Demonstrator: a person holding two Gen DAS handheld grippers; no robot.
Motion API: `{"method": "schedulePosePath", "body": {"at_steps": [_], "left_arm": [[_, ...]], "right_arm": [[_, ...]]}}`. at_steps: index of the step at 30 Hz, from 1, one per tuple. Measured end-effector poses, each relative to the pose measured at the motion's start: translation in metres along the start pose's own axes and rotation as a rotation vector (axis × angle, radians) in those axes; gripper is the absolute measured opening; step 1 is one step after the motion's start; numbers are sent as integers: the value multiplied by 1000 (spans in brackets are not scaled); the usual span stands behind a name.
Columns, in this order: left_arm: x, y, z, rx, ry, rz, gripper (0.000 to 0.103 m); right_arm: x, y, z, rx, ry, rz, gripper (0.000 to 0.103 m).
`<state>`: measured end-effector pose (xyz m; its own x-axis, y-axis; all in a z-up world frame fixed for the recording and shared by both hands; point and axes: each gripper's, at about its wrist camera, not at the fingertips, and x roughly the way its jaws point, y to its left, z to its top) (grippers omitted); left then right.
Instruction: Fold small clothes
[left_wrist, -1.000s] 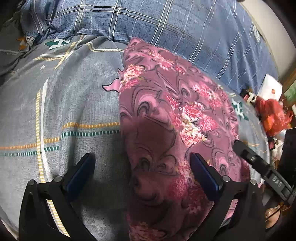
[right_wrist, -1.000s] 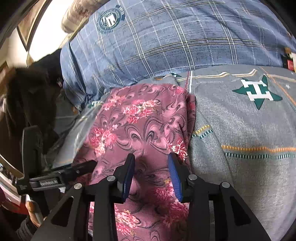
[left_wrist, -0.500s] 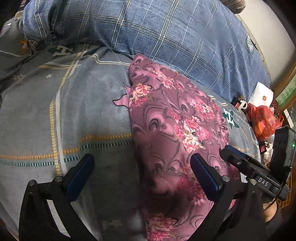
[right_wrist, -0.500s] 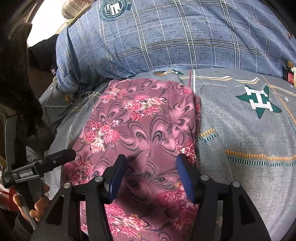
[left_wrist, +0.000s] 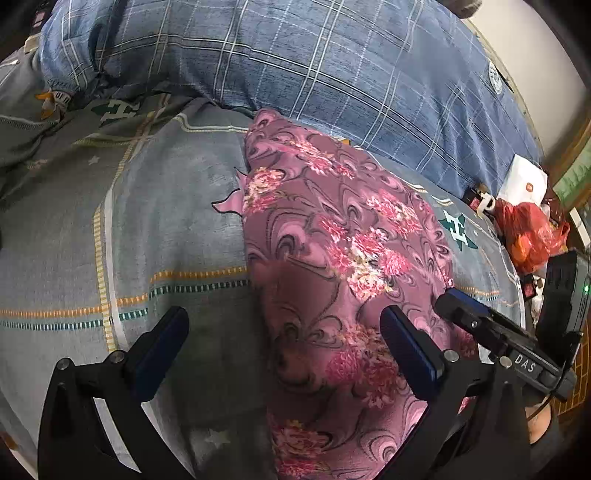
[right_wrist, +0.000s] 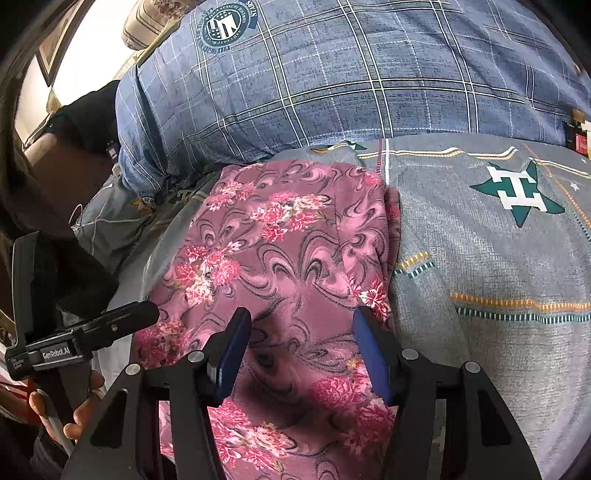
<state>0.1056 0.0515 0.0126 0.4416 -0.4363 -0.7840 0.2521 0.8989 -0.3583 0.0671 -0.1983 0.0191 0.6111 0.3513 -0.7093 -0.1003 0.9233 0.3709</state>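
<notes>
A purple garment with pink flowers lies folded in a long strip on the grey patterned sheet. My left gripper hovers open and wide over the garment's left edge, one finger above bare sheet, the other above the cloth. My right gripper stands open over the near part of the same garment, its blue pads apart and not pressing the fabric. Each wrist view shows a finger of the other gripper at the garment's side, and a finger with a hand below it.
A blue plaid quilt bulges right behind the garment, seen again in the right wrist view. A red plastic bag and a white box sit at the bed's right edge. Dark clutter lies left.
The right gripper's jaws have spread wider above the garment. The left gripper has drawn back a little, so more of the garment and the other gripper show.
</notes>
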Motion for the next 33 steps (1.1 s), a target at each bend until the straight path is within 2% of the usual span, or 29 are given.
{"method": "schedulePosePath", "body": {"at_steps": [4, 9, 17, 23, 33], "left_arm": [[0, 2, 0, -22, 3, -8, 103], [4, 1, 2, -8, 9, 24, 103], [-1, 7, 2, 2, -24, 21, 103], [4, 19, 1, -40, -19, -24, 103], [15, 19, -2, -33, -3, -30, 103]], "right_arm": [[0, -1, -1, -3, -5, 6, 59], [0, 0, -2, -4, -4, 10, 62], [5, 9, 1, -42, 19, -20, 68], [8, 19, 1, -74, 29, -72, 73], [12, 22, 2, -66, 25, -85, 79]]}}
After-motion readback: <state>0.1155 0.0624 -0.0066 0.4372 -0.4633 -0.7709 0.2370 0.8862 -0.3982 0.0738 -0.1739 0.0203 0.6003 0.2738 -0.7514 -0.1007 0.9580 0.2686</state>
